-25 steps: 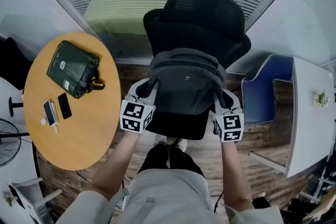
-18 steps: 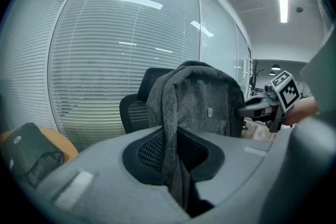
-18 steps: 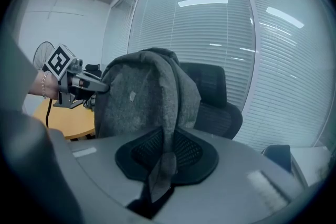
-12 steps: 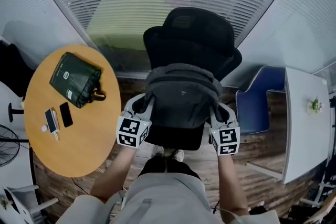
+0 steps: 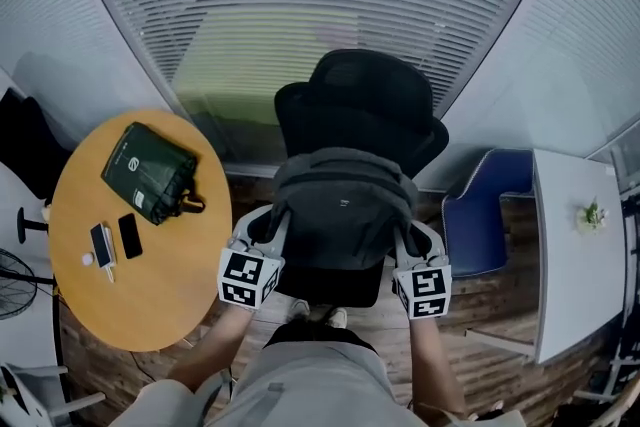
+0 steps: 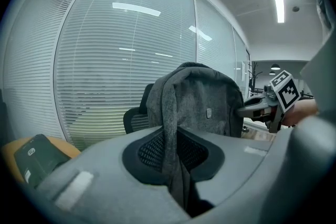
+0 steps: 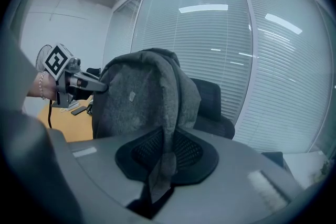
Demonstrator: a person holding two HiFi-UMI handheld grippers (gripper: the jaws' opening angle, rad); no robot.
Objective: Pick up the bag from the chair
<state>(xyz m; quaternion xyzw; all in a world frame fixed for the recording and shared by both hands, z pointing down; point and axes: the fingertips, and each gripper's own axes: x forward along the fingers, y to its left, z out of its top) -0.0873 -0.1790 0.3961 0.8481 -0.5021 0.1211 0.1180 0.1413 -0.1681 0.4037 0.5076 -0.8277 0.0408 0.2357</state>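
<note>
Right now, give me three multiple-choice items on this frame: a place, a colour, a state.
1. Where does the green bag lie? A round wooden table; B blue chair; C white table.
2. What colour is the backpack? A red; B grey; C yellow.
3. How is the left tool? A open, empty; B shut on a strap of the backpack; C lying on the floor.
Answers: 1 A, the head view shows it on that tabletop. 2 B, its fabric is grey in every view. 3 B, the left gripper view shows the strap pinched between its jaws.
</note>
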